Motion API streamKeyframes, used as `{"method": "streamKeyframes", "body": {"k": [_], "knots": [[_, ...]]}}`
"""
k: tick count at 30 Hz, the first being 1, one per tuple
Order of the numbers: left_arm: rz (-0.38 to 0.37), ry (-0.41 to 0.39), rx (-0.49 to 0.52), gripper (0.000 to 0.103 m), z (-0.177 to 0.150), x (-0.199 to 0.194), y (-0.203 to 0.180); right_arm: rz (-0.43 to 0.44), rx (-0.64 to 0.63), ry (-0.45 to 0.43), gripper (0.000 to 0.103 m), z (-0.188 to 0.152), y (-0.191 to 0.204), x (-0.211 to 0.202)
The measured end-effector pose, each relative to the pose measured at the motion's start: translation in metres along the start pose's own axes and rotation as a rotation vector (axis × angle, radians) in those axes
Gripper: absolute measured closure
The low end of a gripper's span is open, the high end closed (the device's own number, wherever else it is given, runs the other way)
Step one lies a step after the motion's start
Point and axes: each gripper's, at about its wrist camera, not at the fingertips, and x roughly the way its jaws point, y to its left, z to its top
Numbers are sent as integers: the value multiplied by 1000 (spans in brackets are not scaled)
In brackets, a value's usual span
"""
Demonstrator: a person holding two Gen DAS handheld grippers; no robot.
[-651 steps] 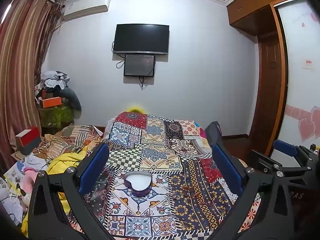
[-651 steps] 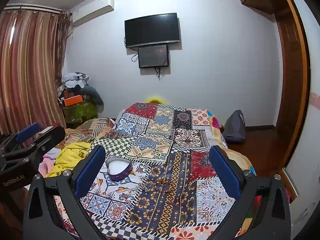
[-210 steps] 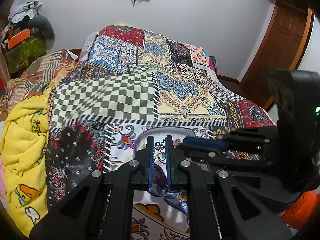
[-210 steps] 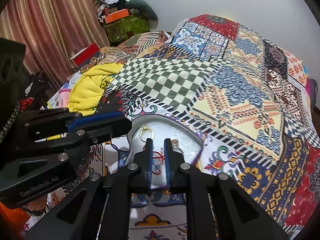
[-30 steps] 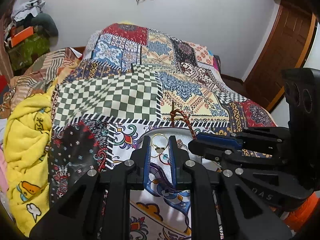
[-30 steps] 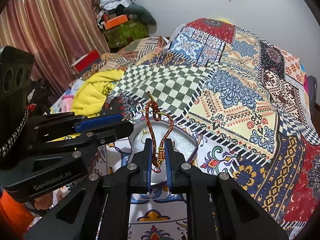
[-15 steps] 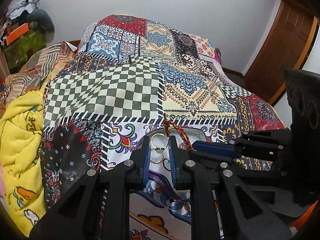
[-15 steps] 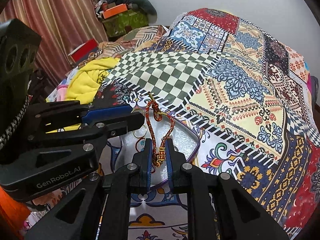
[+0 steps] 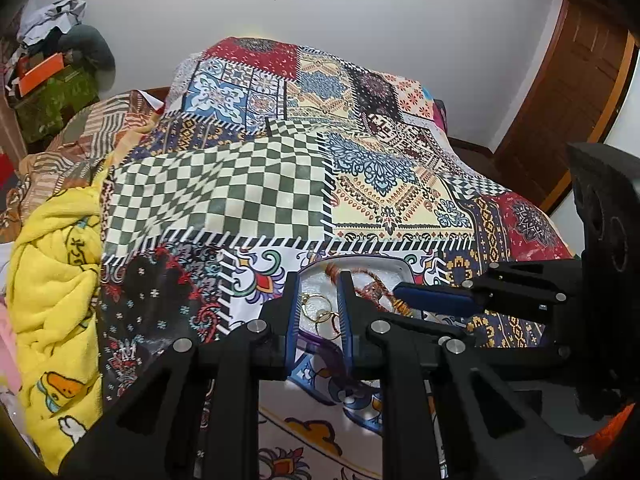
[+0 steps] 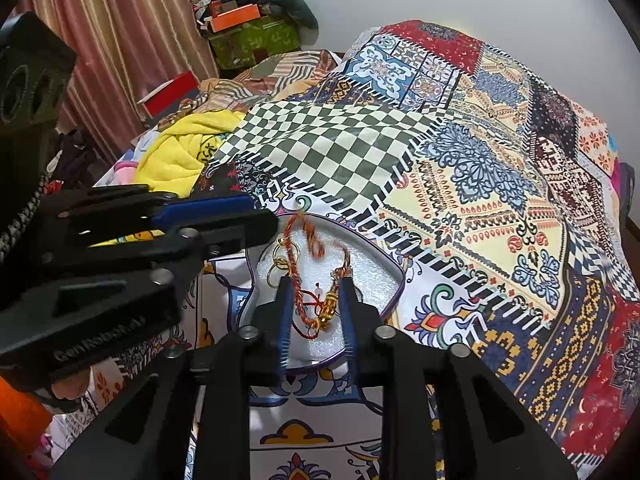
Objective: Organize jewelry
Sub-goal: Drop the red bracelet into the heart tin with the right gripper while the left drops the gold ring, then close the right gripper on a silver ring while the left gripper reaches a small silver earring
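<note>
— Right gripper (image 10: 314, 312) first: how do its fingers stand?

— Parted a little, over the heart-shaped tray (image 10: 384, 264). The braided red-and-orange bracelet (image 10: 308, 280) lies between the blue pads, its gold clasp low near the right pad. Whether the pads touch it cannot be told; its upper loop is blurred.

— And the left gripper (image 9: 318, 312)?

— Also slightly apart, over the same tray (image 9: 394, 266). The gold rings (image 9: 320, 312) show in the gap between its fingers, resting on the white lining; nothing looks pinched.

— Where do the rings sit relative to the bracelet?

— In the right wrist view the rings (image 10: 282, 260) lie at the tray's left part, just beside the bracelet's cord, under the tip of the left gripper (image 10: 240, 216).

— And the tray?

— On the patchwork bedspread (image 10: 500, 208), near the checkered green patch. A yellow blanket (image 9: 52, 280) is bunched off the bedspread's left edge.
</note>
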Motion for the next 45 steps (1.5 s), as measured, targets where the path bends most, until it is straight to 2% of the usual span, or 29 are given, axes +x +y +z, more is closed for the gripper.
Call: {"method": "streamKeyframes", "body": {"k": [2, 6, 10, 16, 20, 26, 36, 45], "knots": [[5, -6, -3, 87, 0, -6, 1, -4, 2, -8, 76, 0, 0, -5], [18, -13, 2, 86, -1, -16, -1, -12, 9, -29, 75, 0, 1, -14], [31, -33, 11, 79, -1, -29, -6, -33, 11, -56, 73, 1, 1, -29], [39, -64, 27, 78, -1, -52, -20, -60, 17, -101, 72, -3, -1, -56], [45, -81, 39, 70, -3, -64, -30, -82, 26, -129, 72, -9, -4, -74], [37, -87, 54, 67, -11, -75, -49, -115, 65, -159, 71, -22, -19, -99], [-3, -24, 81, 65, -28, -55, -82, -192, 154, -158, 71, -51, -60, -124], [-40, 73, 105, 65, -44, -15, -105, -217, 231, -104, 71, -79, -92, -117]]}}
